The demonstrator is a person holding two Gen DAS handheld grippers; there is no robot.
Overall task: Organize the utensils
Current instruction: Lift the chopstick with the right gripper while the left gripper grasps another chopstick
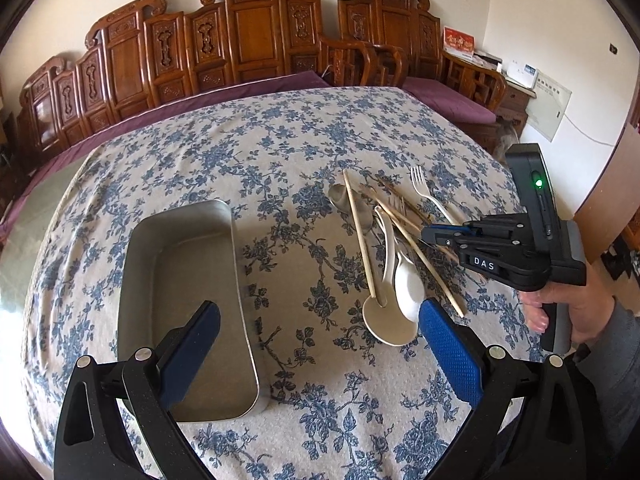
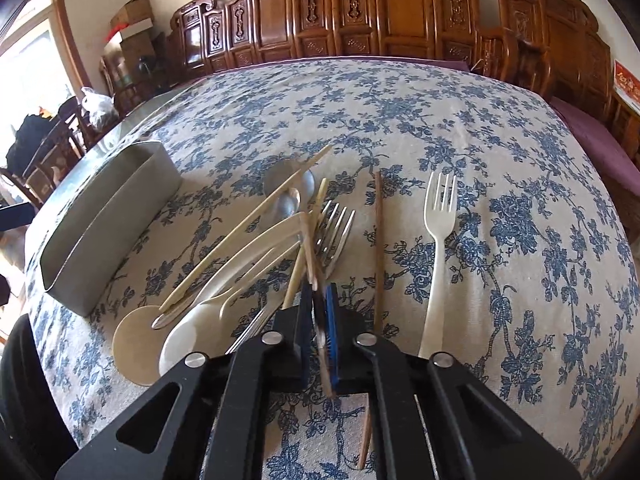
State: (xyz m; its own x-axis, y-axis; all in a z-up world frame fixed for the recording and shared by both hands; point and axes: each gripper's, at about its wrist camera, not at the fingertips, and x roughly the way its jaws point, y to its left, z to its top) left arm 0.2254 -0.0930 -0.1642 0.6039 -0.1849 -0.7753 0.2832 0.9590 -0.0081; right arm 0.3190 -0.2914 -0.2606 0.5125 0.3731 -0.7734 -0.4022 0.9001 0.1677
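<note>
A pile of utensils (image 1: 384, 240) lies on the floral tablecloth: bamboo chopsticks, white plastic spoons (image 1: 408, 288), a metal fork (image 2: 334, 232) and a metal spoon (image 1: 344, 200). A white plastic fork (image 2: 438, 256) lies to the right of the pile. An empty metal tray (image 1: 180, 312) stands left of the pile and shows in the right wrist view (image 2: 104, 224). My left gripper (image 1: 320, 344) is open above the cloth between tray and spoons. My right gripper (image 2: 320, 300) is shut on a brown chopstick (image 2: 310, 248) in the pile; it shows in the left wrist view (image 1: 430, 238).
A dark brown chopstick (image 2: 378, 248) lies alone between the pile and the white fork. Carved wooden benches (image 1: 248, 40) with purple cushions (image 1: 448, 100) run behind the table. Boxes and bags (image 2: 128, 40) stand at the far left by a window.
</note>
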